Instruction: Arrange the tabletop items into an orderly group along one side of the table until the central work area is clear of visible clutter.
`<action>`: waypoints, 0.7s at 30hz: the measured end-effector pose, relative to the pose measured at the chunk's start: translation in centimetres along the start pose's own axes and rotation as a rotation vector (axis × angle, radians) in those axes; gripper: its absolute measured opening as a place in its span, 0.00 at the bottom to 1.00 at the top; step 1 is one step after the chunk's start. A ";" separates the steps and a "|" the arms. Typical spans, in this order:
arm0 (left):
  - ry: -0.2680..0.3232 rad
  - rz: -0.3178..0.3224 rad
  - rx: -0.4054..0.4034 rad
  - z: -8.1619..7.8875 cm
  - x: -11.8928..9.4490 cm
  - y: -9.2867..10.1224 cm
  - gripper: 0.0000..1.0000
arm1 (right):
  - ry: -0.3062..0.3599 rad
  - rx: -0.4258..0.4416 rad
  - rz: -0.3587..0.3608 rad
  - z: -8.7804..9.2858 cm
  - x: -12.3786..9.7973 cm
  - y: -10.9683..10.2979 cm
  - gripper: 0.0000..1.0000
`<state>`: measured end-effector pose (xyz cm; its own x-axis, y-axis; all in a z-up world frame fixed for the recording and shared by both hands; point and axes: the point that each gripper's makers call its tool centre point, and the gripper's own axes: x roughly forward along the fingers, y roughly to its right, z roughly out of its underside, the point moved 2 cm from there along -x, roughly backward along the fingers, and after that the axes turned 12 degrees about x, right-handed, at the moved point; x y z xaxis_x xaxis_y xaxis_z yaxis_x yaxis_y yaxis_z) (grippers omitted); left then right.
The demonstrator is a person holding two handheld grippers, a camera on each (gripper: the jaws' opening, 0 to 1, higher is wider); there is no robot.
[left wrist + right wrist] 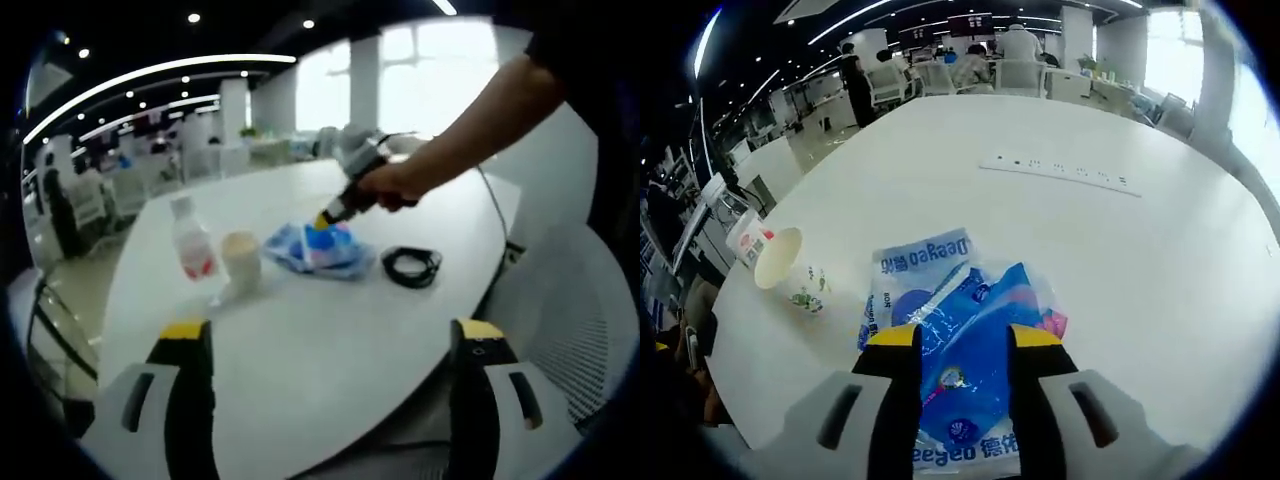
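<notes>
I held my left gripper (pixel 332 345) low over the near edge of the white table (pixel 330 330). Its two yellow-tipped jaws stood wide apart, and nothing was between them.

In the left gripper view, a bare arm reached in from the upper right. The hand (pixel 392 183) held my right gripper (pixel 326 218), which pointed down and to the left. Its yellow tip was right at the blue plastic bag (pixel 322 250).

In the right gripper view, my right gripper (pixel 962 345) hung over the same bag (pixel 960 340). Its jaws were partly open, with a blue fold of the bag in the gap. I could not tell if the jaws had pinched it or were just above it.

The bag lay flat near the middle of the table. In the right gripper view its long side ran away from the jaws, toward a thin white strip (pixel 1060 172) farther off.

Beside the bag stood a paper cup (pixel 241 258), upright. Just beside the cup stood a small clear bottle (pixel 192 240) with a red label, also upright. On the other side of the bag lay a coiled black cable (pixel 411 265), near but not touching it.
</notes>
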<state>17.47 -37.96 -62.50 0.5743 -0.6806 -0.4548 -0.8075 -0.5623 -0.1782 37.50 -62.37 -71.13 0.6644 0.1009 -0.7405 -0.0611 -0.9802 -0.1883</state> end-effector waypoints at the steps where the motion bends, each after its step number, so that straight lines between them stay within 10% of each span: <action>1: -0.001 -0.001 -0.001 0.0 0.0 0.0 0.96 | -0.006 0.009 0.003 0.1 0.2 0.1 0.32; 21: 0.004 -0.012 -0.002 -0.1 -0.1 -0.2 0.95 | -0.029 0.014 0.046 0.8 0.2 0.6 0.01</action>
<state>17.57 -37.84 -62.32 0.5848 -0.6755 -0.4491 -0.8001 -0.5715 -0.1822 36.97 -62.76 -71.89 0.6387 0.0605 -0.7671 -0.1018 -0.9815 -0.1622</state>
